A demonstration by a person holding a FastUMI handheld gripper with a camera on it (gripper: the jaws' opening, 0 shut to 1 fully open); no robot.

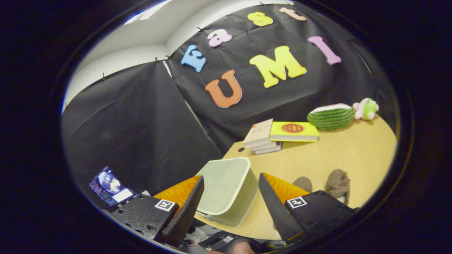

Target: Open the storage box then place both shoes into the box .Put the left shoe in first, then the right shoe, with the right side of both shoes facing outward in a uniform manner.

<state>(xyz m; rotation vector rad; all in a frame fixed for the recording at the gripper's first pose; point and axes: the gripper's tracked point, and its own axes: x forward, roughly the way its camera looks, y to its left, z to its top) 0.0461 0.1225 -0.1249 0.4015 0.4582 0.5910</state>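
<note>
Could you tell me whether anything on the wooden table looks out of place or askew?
Little stands out. The pale green storage box sits closed at the wooden table edge, between the open gripper fingers. The yellow book leans askew on the stack of pale books. Two grey-brown shoes wait beyond.

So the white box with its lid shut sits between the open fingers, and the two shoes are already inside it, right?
Not quite. The gripper view shows the two shoes out on the wooden table, beside the box and beyond the right finger, not inside it. The rest holds: the storage box has its lid closed and sits between the fingers of the open gripper.
</note>
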